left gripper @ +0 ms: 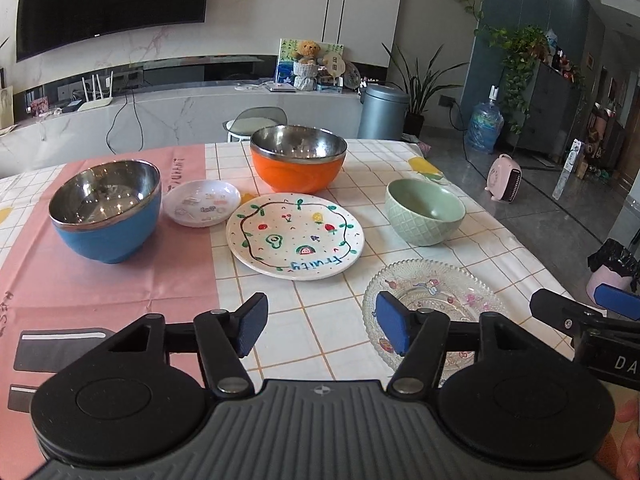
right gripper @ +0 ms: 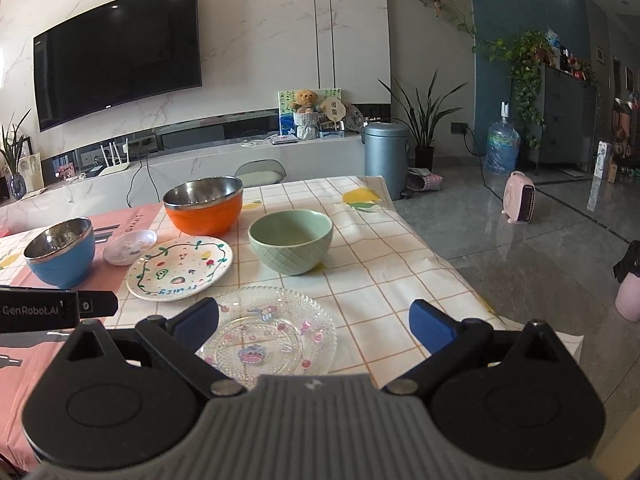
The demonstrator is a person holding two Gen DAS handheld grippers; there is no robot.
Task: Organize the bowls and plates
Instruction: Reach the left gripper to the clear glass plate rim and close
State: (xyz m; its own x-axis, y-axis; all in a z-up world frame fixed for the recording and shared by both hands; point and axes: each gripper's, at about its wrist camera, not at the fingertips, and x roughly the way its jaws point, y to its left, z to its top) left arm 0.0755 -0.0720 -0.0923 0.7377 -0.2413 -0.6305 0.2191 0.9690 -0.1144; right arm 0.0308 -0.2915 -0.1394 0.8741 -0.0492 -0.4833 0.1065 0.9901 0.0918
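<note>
On the table (left gripper: 400,152), the fruit plate (left gripper: 295,236) sits mid-frame, with the small dish (left gripper: 201,203) and a steel bowl (left gripper: 105,210) to its left. Another steel bowl (left gripper: 298,164) stands behind it and the ceramic bowl (left gripper: 425,211) to its right. The glass plate (left gripper: 436,304) lies at lower right, nearest the camera.

Table (left gripper: 472,240): draped in a white cloth with an orange grid and yellow fruit prints.
Pink mat (left gripper: 100,288): spread flat over the cloth's left part.
Blue bowl (left gripper: 106,210): steel-lined, upright on the pink mat.
Small white dish (left gripper: 201,203): just beside the blue bowl, straddling the mat's edge.
Orange bowl (left gripper: 298,164): steel-lined, upright at the far side.
Fruit-painted plate (left gripper: 295,236): flat in the middle, in front of the orange bowl.
Green bowl (left gripper: 425,211): upright, right of the painted plate, apart from it.
Clear glass plate (right gripper: 268,334): flat near the front edge.
</note>
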